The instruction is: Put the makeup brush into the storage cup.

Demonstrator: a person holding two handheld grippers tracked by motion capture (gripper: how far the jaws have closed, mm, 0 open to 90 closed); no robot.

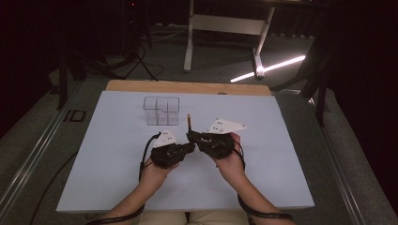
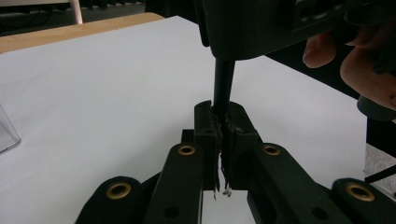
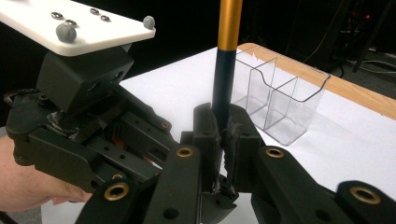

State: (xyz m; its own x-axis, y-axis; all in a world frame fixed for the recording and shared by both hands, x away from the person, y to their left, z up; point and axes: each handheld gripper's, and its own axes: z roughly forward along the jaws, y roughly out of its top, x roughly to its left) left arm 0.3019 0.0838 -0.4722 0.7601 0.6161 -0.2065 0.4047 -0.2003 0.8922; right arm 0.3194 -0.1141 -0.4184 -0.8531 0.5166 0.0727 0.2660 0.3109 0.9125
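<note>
A pen with a black lower barrel and an orange upper barrel (image 3: 229, 28) stands up between the two grippers at the middle of the white table. My right gripper (image 3: 223, 122) is shut on the black part, and the orange end sticks out beyond it toward the far side (image 1: 189, 121). My left gripper (image 2: 222, 122) is shut on the same black barrel (image 2: 223, 84), which runs up under the right gripper's body. In the high view the left gripper (image 1: 189, 147) and right gripper (image 1: 189, 136) meet tip to tip, each held in a hand.
A clear plastic organizer (image 1: 162, 111) with several compartments stands empty just beyond the grippers, to the left of the pen; it is also seen in the right gripper view (image 3: 275, 102). The white sheet (image 1: 112, 164) covers the table, with a wooden edge (image 1: 187, 87) at the back.
</note>
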